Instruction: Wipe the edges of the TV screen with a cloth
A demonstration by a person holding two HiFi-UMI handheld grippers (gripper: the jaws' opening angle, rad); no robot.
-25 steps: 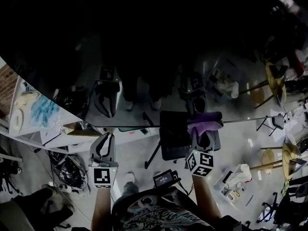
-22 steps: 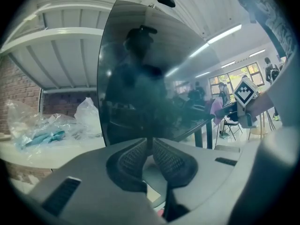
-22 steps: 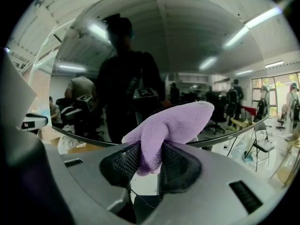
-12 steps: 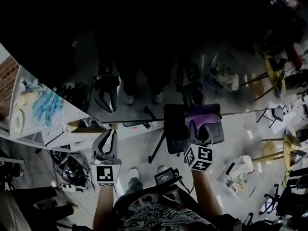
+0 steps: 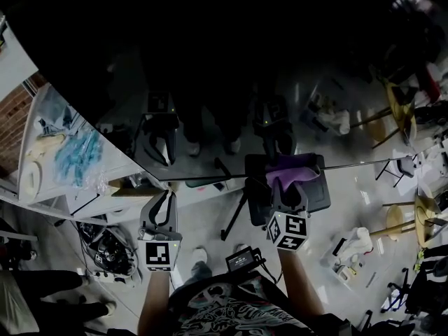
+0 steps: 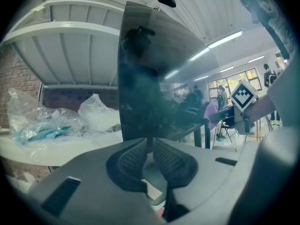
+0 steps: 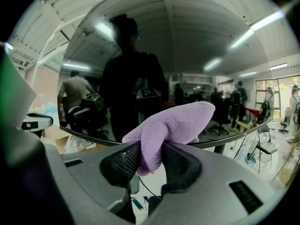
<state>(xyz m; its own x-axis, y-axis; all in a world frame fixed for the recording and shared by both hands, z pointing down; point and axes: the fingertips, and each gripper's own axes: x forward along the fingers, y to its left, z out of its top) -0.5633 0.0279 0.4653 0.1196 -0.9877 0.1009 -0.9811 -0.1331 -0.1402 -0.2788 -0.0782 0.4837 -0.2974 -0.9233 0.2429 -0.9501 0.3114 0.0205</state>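
The person is holding the right gripper (image 5: 289, 189) up at the lower edge of the dark TV screen (image 5: 210, 75), and its jaws are clamping a folded purple cloth (image 5: 294, 168). The cloth is sticking up out of the jaws and resting against the thin bottom edge of the screen, towards its right part, with the free end flopping to the right. The left gripper (image 5: 163, 200) is hovering further left, just below that same edge and not touching it, its jaws drawn together with nothing between them. The glass is reflecting both grippers and the room behind. On a white shelf (image 5: 49, 187) off to the left, crumpled clear plastic bags (image 5: 75, 156) are lying beside the screen's corner.
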